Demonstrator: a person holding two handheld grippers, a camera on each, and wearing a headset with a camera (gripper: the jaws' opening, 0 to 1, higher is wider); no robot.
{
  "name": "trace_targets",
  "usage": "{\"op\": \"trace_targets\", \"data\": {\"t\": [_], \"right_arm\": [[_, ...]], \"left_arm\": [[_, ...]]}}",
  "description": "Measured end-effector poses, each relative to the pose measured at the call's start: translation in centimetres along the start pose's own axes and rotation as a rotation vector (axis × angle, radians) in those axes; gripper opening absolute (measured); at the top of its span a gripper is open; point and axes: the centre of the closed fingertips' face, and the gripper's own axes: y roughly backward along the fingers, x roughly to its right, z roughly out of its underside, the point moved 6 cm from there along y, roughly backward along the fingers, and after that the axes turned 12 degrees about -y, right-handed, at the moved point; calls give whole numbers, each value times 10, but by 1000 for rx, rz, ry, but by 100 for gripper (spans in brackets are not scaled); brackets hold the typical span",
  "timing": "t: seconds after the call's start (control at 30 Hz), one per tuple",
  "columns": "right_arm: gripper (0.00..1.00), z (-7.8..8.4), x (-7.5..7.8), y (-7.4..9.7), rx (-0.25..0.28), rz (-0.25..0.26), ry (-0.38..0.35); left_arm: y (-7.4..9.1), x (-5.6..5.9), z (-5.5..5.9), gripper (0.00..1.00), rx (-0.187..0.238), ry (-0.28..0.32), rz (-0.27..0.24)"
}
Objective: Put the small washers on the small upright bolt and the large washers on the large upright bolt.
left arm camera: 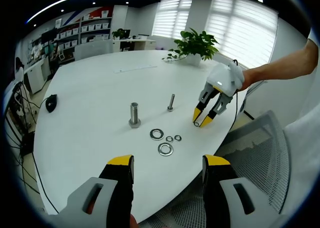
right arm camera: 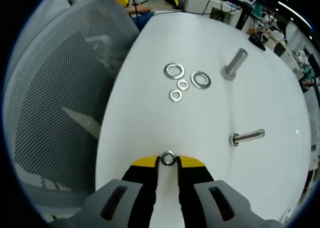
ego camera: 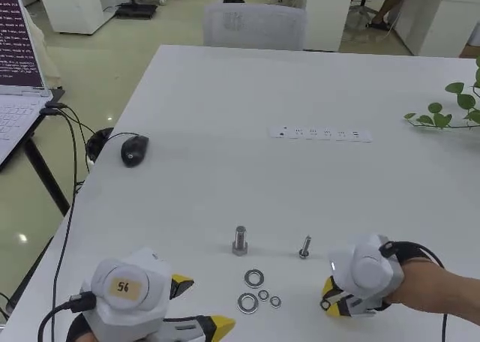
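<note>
1. the right gripper [right arm camera: 168, 160] is clenched on a washer [right arm camera: 169, 153], which it pinches by the rim at the very tips of its jaws. the washer looks like one of the small ones, so it likely belongs on the small bolt [ego camera: 305, 247].
2. in the head view this gripper hovers low over the table [ego camera: 225, 132], just right of the small bolt and nearer the person. the held washer is not yet above the bolt.
3. to do this step well, bring the washer's hole straight over the tip of the small bolt and level the ring. lower it onto the thread, then loosen the jaws. the hold is only on the rim, so a tilt or a knock on the bolt could flick the washer away.
4. the large bolt [ego camera: 240, 239] stands upright to the left of the small bolt, clear of the approach.
5. two large washers [ego camera: 254, 277] and two small washers [ego camera: 263, 295] lie clustered nearer the person than the small bolt and to its left. do not sweep them.
6. the left gripper [left arm camera: 167, 160] is released and empty, well to the left of the small bolt.
</note>
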Motion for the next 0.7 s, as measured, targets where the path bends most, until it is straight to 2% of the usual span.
{"op": "trace_targets", "data": {"t": [0.23,0.57,0.7], "right_arm": [[15,0,-1,0,-11,-11,43],[17,2,1,0,9,-4,-14],[16,1,0,0,-4,-10,30]], "left_arm": [[1,1,1,54,-1,2,-1],[3,-1,0,54,1,3,-7],[3,-2,1,54,-3,1,-7]]}}
